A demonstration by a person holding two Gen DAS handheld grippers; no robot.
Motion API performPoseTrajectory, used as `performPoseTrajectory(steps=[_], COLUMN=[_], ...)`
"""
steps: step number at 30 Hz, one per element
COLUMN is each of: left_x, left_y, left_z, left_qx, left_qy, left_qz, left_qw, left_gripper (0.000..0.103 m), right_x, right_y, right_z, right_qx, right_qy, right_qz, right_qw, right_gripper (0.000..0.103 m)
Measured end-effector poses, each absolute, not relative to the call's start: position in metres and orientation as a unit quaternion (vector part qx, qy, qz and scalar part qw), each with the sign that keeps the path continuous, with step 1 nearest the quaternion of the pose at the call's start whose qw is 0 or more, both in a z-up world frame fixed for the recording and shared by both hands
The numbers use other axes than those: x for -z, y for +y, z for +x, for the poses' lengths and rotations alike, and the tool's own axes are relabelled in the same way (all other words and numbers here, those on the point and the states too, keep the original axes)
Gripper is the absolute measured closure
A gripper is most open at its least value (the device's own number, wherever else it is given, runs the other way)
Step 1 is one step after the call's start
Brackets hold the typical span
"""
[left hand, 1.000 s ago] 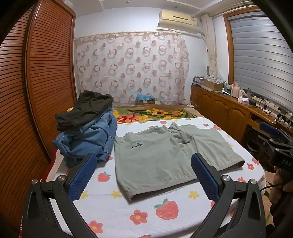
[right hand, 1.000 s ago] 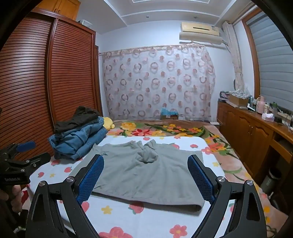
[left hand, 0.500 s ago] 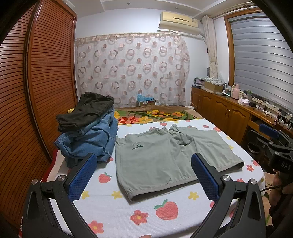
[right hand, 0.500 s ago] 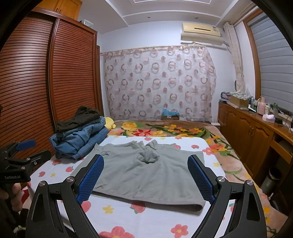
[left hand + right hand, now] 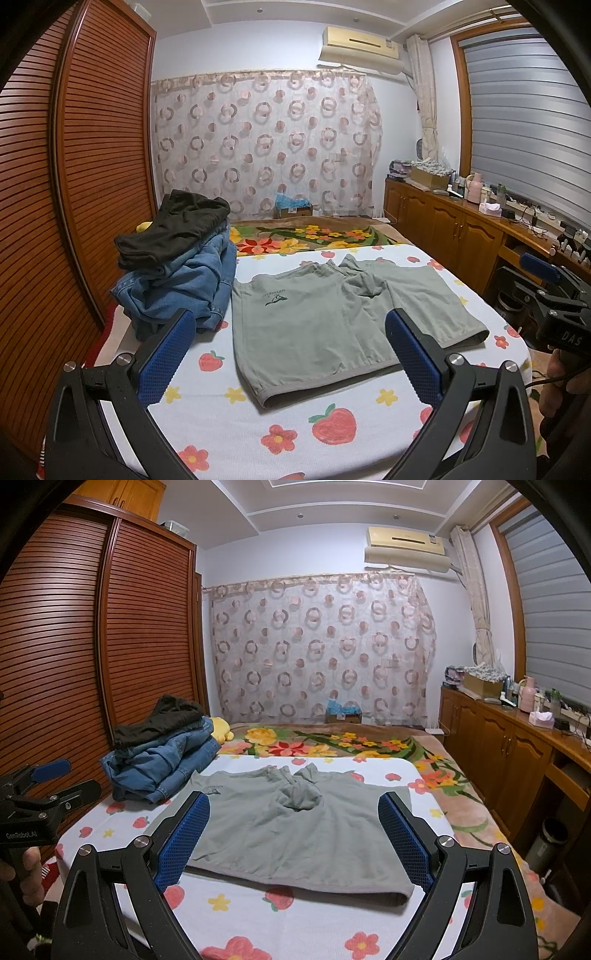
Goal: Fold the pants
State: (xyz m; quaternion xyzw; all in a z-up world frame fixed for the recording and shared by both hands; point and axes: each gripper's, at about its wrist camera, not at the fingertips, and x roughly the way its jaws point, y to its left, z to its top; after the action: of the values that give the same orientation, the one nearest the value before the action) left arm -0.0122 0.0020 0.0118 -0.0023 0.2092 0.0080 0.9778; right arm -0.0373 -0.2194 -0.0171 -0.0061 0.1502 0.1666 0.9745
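One pair of grey-green cotton shorts (image 5: 332, 314) lies spread flat on the bed (image 5: 362, 417), which is covered with a white sheet printed with strawberries and flowers. The waistband runs along the near edge of the bed, and the two legs point toward the far edge, with bunched fabric at the crotch. A small dark logo sits on the leg nearer the left edge.

At the left edge of the bed stands one pile of folded clothes (image 5: 177, 273): blue denim pieces below and one dark garment on top; how many denim pieces there are I cannot tell. The pile sits just beside the shorts. One yellow soft toy (image 5: 221, 729) shows behind the pile.

Two grippers are in view, one per hand. The left gripper (image 5: 288, 354), black with blue textured pads, hangs above the near edge of the bed with its jaws spread wide and nothing between them. The right gripper (image 5: 293, 838) likewise hangs over the waistband, jaws wide apart and holding nothing. Neither touches the shorts.
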Motion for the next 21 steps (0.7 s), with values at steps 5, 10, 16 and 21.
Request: performPoseTrajectory(steps=[5,10,16,21], left_x=[-0.0187,-0.0128,-0.0127,-0.011], left_y=[0.0014,0.002,0.0024,0.0025], left_z=[-0.0149,-0.0133,-0.0137,-0.0125], left_qx=[-0.008,-0.008,-0.008,-0.008], left_qy=[0.209,0.209,0.208,0.208], left_qz=[-0.003,-0.001,-0.002,-0.002], left_qw=[0.978,0.978,0.978,0.978], left_gripper=[0.0,0.0,0.0,0.0], right_x=[0.0172,0.0172,0.0169,0.0169], right_y=[-0.2192,-0.2193,-0.219,-0.2189], right_z=[-0.0373,-0.0373,-0.0374,-0.0375], right_qx=[-0.167,-0.167,-0.166,-0.167], right_qy=[0.15,0.15,0.15,0.15], right_qz=[-0.007,-0.006,-0.007,-0.007], right_qw=[0.975,0.974,0.975,0.975], right_gripper=[0.009,0.009,0.009,0.009])
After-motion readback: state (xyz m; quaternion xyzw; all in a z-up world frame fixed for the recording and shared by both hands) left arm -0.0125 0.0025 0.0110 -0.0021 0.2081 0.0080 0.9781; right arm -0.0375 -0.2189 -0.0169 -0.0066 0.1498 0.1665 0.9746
